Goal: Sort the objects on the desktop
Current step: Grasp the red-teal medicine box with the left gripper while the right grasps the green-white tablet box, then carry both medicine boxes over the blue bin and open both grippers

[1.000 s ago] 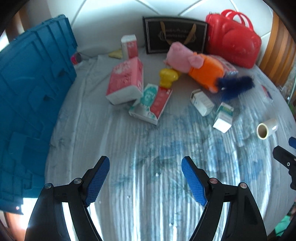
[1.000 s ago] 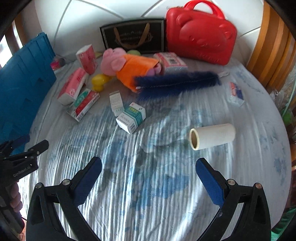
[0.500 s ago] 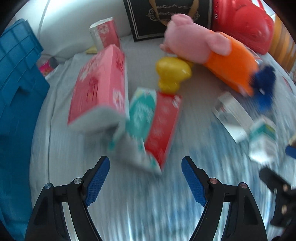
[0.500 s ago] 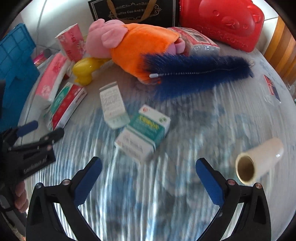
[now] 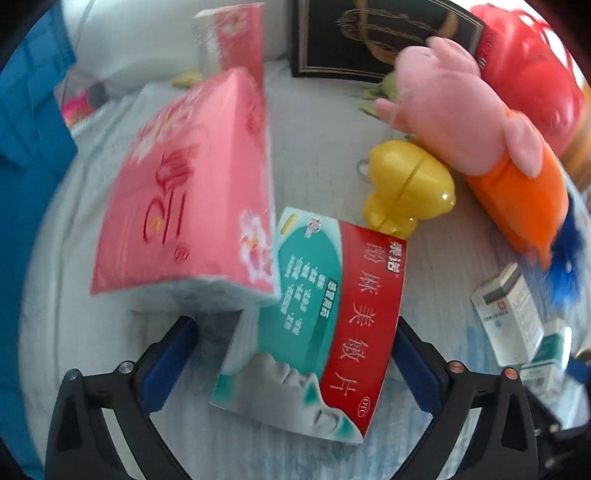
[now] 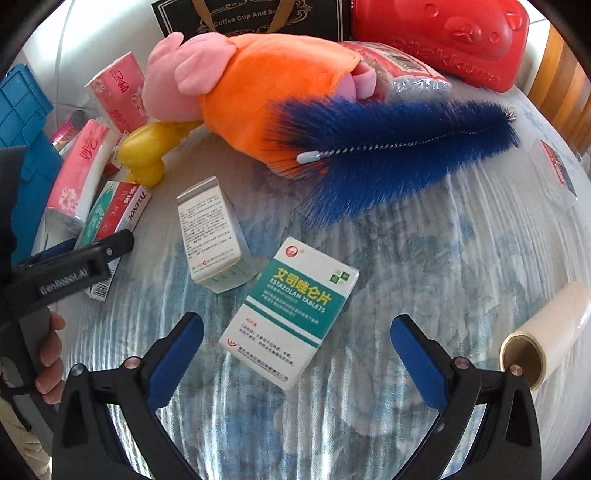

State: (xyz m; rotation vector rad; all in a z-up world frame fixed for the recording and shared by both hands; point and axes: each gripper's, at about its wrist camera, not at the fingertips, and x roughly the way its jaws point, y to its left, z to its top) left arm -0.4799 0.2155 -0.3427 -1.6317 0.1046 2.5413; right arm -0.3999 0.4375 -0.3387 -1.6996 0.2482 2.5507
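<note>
My left gripper [image 5: 291,365] points down over a red-and-teal medicine box [image 5: 317,325] lying flat on the blue-patterned cloth. Its jaws are opening, and the box lies between the blue pads without either pad pressing on it. A pink tissue pack [image 5: 192,199] leans over the box's left edge. My right gripper [image 6: 297,356] is open, with a teal-and-white tablet box [image 6: 295,314] between and just ahead of its fingertips. A white box [image 6: 210,236] lies just left of that one.
A yellow toy [image 5: 406,184], a pink-and-orange plush pig [image 6: 258,88] and a blue bottle brush [image 6: 399,147] lie behind the boxes. A paper roll [image 6: 543,339] is at the right. A red case [image 6: 443,33] and black bag [image 6: 251,18] stand at the back, a blue crate [image 5: 26,129] at the left.
Both grippers came down and forward, the left onto the red-and-teal box, the right onto the tablet box. The left jaws now stand wider apart than before.
</note>
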